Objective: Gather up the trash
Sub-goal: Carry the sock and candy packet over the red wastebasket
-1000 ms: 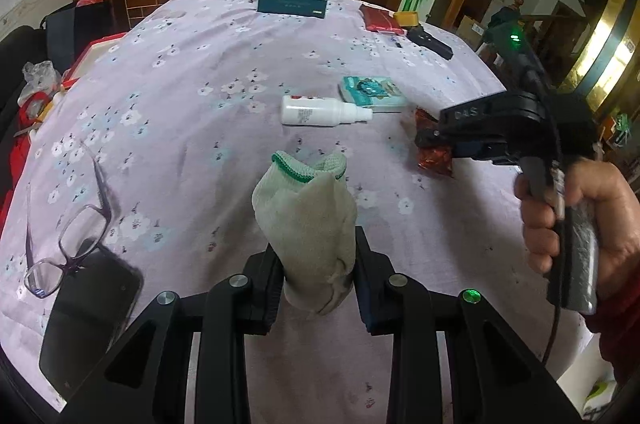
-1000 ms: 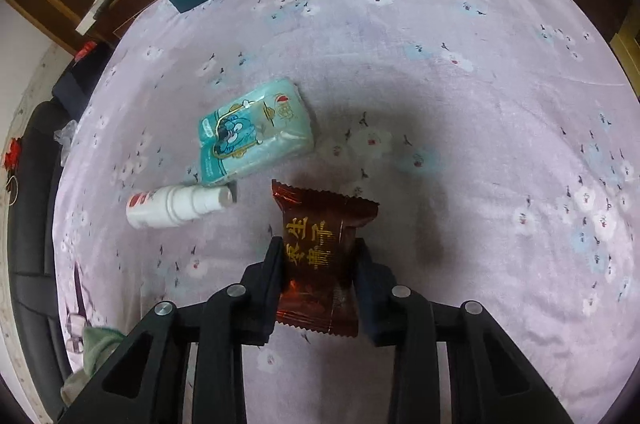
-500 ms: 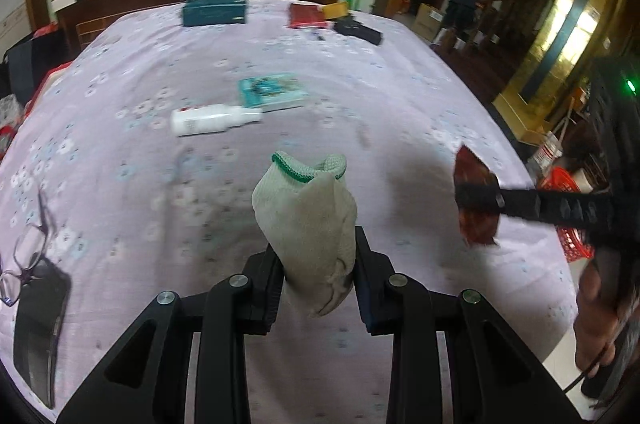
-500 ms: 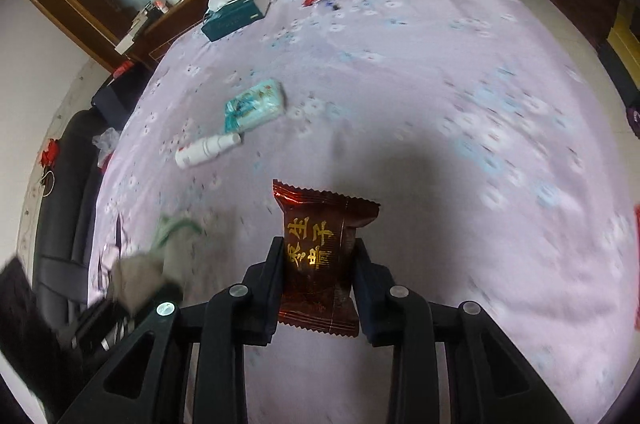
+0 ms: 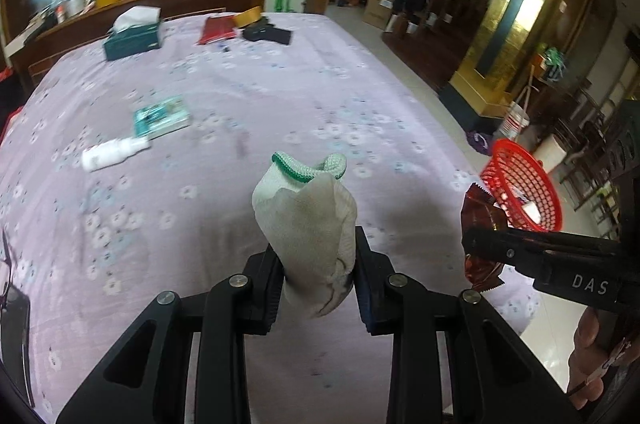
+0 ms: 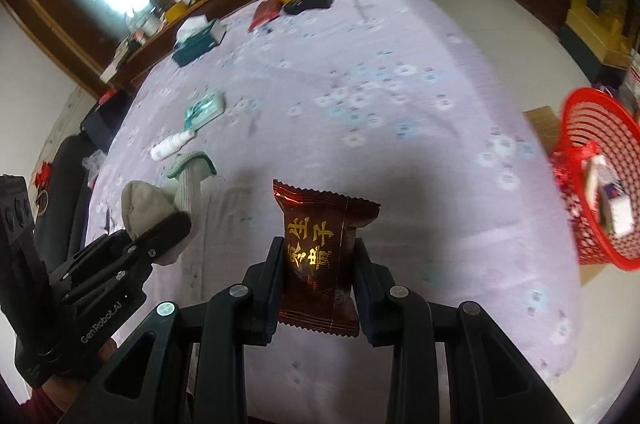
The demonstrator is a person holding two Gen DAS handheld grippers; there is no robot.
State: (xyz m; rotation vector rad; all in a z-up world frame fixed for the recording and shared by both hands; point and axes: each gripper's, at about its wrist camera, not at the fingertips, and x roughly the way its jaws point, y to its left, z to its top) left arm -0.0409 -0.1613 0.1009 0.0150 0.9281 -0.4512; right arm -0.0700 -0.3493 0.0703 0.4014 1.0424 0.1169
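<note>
Where floor shows, red basket [image 6: 592,183] (white packets [image 6: 614,212] inside)

Your left camera looks down along its fingers over the purple bed [image 5: 280,83], your right camera does too, close up, both see the red basket [image 5: 520,183] and each other's gripper.

left gripper [image 5: 316,288]: black, silver screws | right gripper [image 6: 318,278]: black, "DAS" | sleeve [image 6: 36,408]: possibly red
</note>
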